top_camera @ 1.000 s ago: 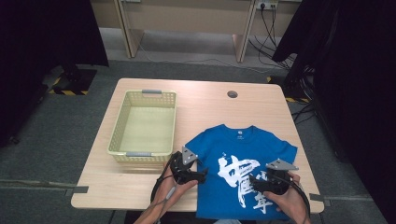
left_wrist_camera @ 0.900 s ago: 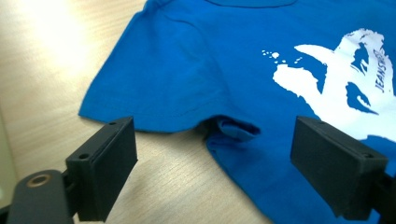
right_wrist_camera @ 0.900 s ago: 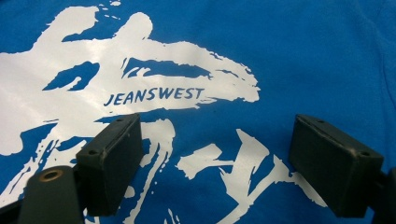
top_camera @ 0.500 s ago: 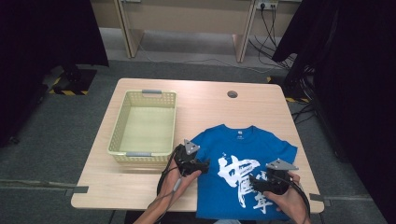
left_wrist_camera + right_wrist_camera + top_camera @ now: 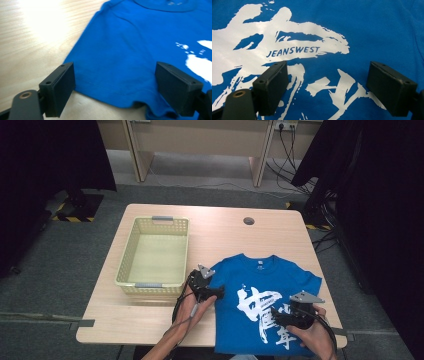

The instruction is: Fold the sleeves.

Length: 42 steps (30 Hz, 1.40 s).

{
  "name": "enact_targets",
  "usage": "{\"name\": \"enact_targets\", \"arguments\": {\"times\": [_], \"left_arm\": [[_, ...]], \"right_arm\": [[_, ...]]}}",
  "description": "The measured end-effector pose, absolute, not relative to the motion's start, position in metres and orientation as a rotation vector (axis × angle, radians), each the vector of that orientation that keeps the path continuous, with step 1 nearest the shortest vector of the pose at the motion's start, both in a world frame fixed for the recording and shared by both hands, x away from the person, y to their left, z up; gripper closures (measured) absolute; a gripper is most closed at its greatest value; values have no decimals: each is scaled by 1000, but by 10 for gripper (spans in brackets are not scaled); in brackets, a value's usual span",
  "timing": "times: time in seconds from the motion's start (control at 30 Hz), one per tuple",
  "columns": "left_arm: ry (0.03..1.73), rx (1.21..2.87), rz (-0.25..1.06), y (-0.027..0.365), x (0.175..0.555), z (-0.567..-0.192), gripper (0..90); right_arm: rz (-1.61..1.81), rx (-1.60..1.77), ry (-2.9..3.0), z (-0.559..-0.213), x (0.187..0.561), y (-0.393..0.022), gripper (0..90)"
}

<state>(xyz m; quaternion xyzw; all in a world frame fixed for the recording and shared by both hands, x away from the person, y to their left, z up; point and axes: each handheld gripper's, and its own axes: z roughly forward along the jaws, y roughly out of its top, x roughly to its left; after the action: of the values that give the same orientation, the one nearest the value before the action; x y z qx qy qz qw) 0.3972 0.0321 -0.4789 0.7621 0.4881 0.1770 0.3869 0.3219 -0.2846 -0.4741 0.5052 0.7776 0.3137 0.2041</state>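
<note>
We see a blue T-shirt [image 5: 265,305] lying flat, front up, on the right half of the wooden table [image 5: 225,235], just right of the pale yellow basket [image 5: 155,255]. It has a white brush-style print [image 5: 265,312] across the chest. The collar points to the far edge and the hem to the person's edge, where it hangs over a little, so its long axis runs near to far.

Left gripper [image 5: 216,292] sits at the shirt's left sleeve. Its jaws are apart and have just been closing slightly; the sleeve hem [image 5: 110,93] lies between them, pads not pressing on it.

Right gripper [image 5: 281,319] is over the print near the hem, jaws apart, nothing clamped.

The right gripper view reads "JEANSWEST" [image 5: 293,51] in the print, illegible from the high view. The left gripper view shows the sleeve stitching and collar [image 5: 162,5]. The high view gives the basket and the whole layout.
</note>
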Motion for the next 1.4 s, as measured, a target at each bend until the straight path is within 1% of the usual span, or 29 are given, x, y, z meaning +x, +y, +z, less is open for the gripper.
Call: {"name": "enact_targets", "arguments": {"times": [0.17,0.37,0.47,0.53,0.57,0.6,0.63,0.7,0.8,0.83,0.93,1.03,1.27,1.4], "left_arm": [[1265,1935,459,30,404,-480,152],[1251,1992,518,25,410,-481,116],[1244,2009,536,23,411,-481,121],[1244,2010,535,23,410,-479,169],[1233,2019,535,23,410,-478,224],[1211,2038,531,23,409,-476,313],[1199,2044,526,22,408,-475,383],[1180,2068,510,20,407,-473,499],[1163,2095,498,14,407,-470,636],[1155,2095,505,12,407,-470,669],[1138,2109,511,9,409,-470,718],[1117,2126,511,7,410,-466,729],[1052,2106,555,0,406,-451,746],[985,2145,662,-10,403,-446,743]], "right_arm": [[872,1414,2171,-474,322,-284,177],[874,1411,2171,-474,322,-284,177],[876,1410,2170,-474,322,-285,177],[877,1408,2170,-474,322,-285,177],[877,1409,2169,-474,322,-285,177],[876,1408,2169,-474,322,-285,177],[877,1409,2169,-474,322,-285,176],[878,1409,2167,-474,322,-285,176],[877,1411,2167,-474,322,-284,175],[878,1410,2166,-474,322,-284,175],[879,1409,2166,-475,322,-284,175],[882,1408,2165,-475,322,-285,175],[881,1409,2164,-475,322,-285,175],[880,1410,2166,-475,322,-284,174]]}}
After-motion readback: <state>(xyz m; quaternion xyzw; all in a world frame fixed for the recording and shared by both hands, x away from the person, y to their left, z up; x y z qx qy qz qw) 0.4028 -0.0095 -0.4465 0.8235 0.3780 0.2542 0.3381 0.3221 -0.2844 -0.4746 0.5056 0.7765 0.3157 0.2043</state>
